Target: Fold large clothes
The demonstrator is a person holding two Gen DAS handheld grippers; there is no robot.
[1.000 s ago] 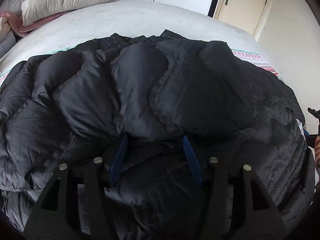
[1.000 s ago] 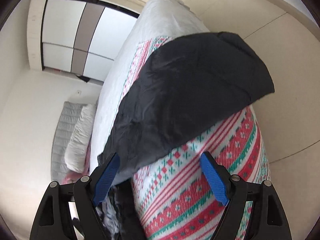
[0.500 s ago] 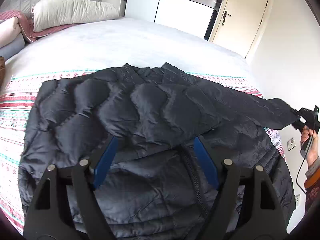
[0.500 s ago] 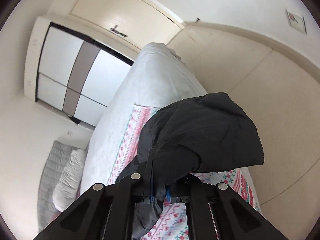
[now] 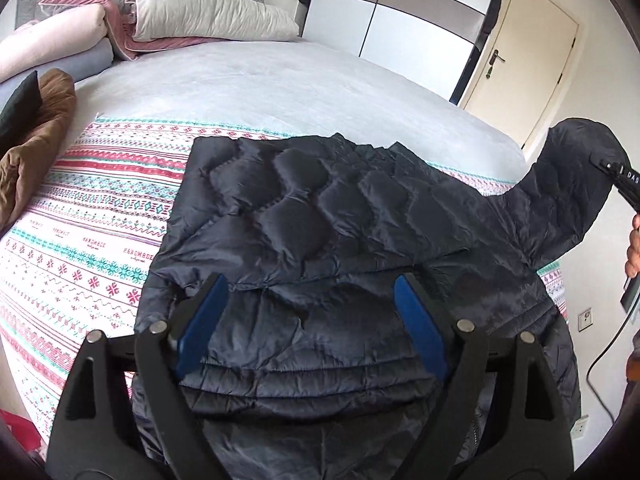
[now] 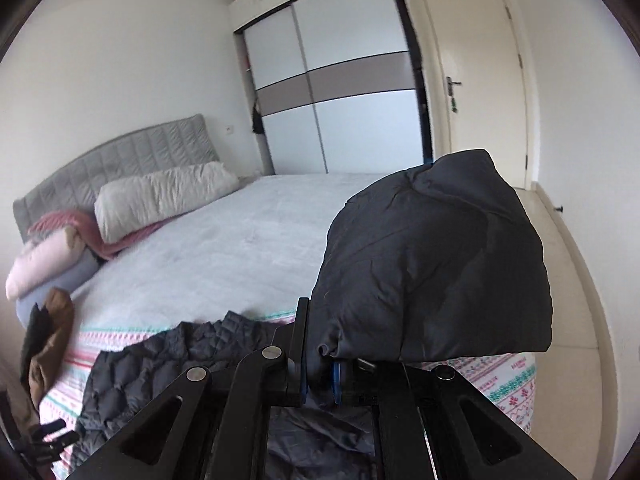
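A dark quilted puffer jacket (image 5: 320, 216) lies spread on the patterned blanket (image 5: 80, 236) at the near end of the bed. My left gripper (image 5: 310, 320) is open and empty, hovering just above the jacket's near part. My right gripper (image 6: 320, 376) is shut on the jacket's right sleeve (image 6: 432, 264) and holds it lifted above the bed's right side. The lifted sleeve (image 5: 576, 184) and the right gripper (image 5: 624, 180) also show at the right edge of the left wrist view. The left gripper's tips (image 6: 44, 436) show at the bottom left of the right wrist view.
A grey bedsheet (image 5: 280, 88) covers the far bed. Pillows and folded blankets (image 5: 160, 16) lie by the headboard. A brown garment (image 5: 36, 148) sits at the bed's left edge. A wardrobe (image 6: 340, 92) and a door (image 6: 476, 80) stand beyond the bed. A wall (image 5: 600, 340) is close on the right.
My right gripper closed on the sleeve and lifted it up and out to the right. My left gripper pulled back and up from the jacket, staying open. The jacket now lies flatter.
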